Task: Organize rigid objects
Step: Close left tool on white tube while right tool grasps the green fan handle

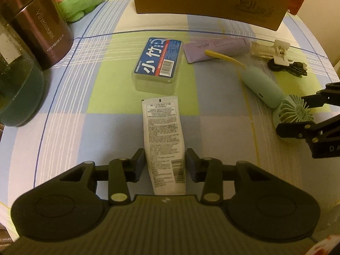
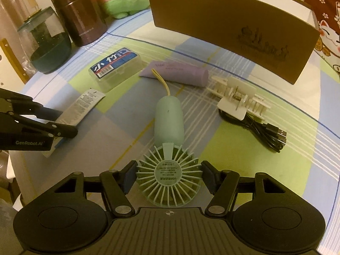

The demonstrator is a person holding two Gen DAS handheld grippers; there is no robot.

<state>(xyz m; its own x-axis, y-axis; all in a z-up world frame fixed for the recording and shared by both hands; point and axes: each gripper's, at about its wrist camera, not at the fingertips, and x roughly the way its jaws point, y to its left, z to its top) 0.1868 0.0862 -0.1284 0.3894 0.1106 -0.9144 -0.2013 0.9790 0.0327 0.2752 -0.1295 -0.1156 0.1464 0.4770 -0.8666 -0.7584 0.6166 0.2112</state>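
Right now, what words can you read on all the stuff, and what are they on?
"VACUUM BOX": on the brown canister.
"小竹": big white characters on the plastic box; its smaller print is blurred.
"GenRobot.AI": on the left gripper.
White tube: print too small to read.
Fan hub label: too small.
Purple tube: too faint.
Cardboard box: drawing, no readable words.

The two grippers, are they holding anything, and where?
The left gripper straddles the white tube near its lower end; the right gripper straddles the fan at its round head. Whether either actually grips cannot be told.
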